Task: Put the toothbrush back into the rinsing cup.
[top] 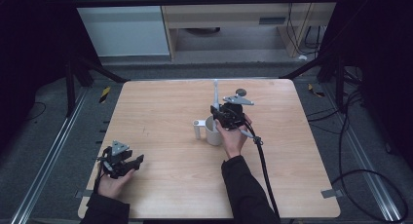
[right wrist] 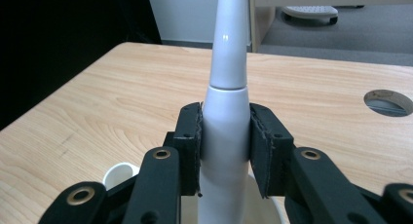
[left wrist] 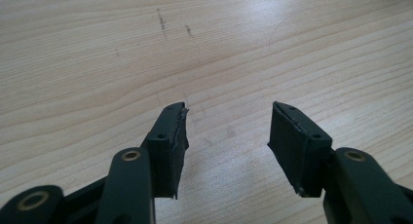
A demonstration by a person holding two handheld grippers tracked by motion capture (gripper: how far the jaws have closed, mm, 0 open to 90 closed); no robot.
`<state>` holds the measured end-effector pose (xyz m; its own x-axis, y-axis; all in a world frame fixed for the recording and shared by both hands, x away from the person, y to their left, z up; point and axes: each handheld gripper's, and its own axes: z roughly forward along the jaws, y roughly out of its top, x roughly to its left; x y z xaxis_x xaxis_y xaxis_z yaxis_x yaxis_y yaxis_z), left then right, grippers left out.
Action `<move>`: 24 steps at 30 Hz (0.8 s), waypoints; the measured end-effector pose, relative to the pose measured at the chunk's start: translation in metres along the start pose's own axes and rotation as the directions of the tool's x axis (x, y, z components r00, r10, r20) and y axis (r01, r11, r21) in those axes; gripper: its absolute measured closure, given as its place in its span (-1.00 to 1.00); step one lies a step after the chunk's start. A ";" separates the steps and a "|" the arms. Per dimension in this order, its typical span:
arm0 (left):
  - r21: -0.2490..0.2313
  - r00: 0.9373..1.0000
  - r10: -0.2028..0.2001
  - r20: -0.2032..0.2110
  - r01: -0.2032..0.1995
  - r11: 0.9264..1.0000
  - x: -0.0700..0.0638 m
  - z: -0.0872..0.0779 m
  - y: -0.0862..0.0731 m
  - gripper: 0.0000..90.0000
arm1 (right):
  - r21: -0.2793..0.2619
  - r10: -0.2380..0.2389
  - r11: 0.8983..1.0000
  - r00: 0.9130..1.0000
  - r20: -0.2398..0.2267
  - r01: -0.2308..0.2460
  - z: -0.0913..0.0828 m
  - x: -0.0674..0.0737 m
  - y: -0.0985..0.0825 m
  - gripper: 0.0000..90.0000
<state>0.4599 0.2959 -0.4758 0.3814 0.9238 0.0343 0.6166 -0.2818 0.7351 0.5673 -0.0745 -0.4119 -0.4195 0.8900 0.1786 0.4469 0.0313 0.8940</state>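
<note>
While my right hand-held gripper [right wrist: 225, 153] stands above the cup, its two pads [right wrist: 189, 146] press on either side of a white electric toothbrush [right wrist: 225, 121], so I read it as clamped on the handle. I see the toothbrush upright, its narrow neck rising past the jaws and its lower end inside the white cup [top: 212, 132] directly below. A smaller open cylinder [top: 197, 128] is joined to the cup's left side in the high view. Cup and toothbrush stand right of centre on the wooden desk [top: 160, 112], with a round hole [right wrist: 388, 102] in the desk surface farther back. My left hand-held gripper [left wrist: 228, 141] rests well apart near the front left corner, jaws spread, nothing between them, bare wood under the pads.
</note>
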 end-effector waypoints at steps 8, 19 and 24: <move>-0.001 1.000 0.000 0.000 0.000 1.000 0.000 0.000 0.000 0.05 | 0.063 -0.021 0.998 1.000 0.010 0.020 0.004 -0.001 -0.003 0.50; 0.000 1.000 0.001 0.001 -0.001 1.000 0.000 0.000 0.000 0.05 | 0.089 -0.033 0.996 0.999 0.008 0.032 0.005 -0.001 -0.004 0.49; 0.001 1.000 0.001 0.001 -0.001 1.000 0.000 0.000 0.000 0.05 | 0.090 -0.030 0.995 1.000 0.010 0.029 0.005 -0.002 -0.004 0.48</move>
<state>0.4597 0.2957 -0.4758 0.3828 0.9232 0.0349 0.6164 -0.2833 0.7347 0.5705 -0.0745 -0.4181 -0.4247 0.8932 0.1476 0.5041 0.0979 0.8581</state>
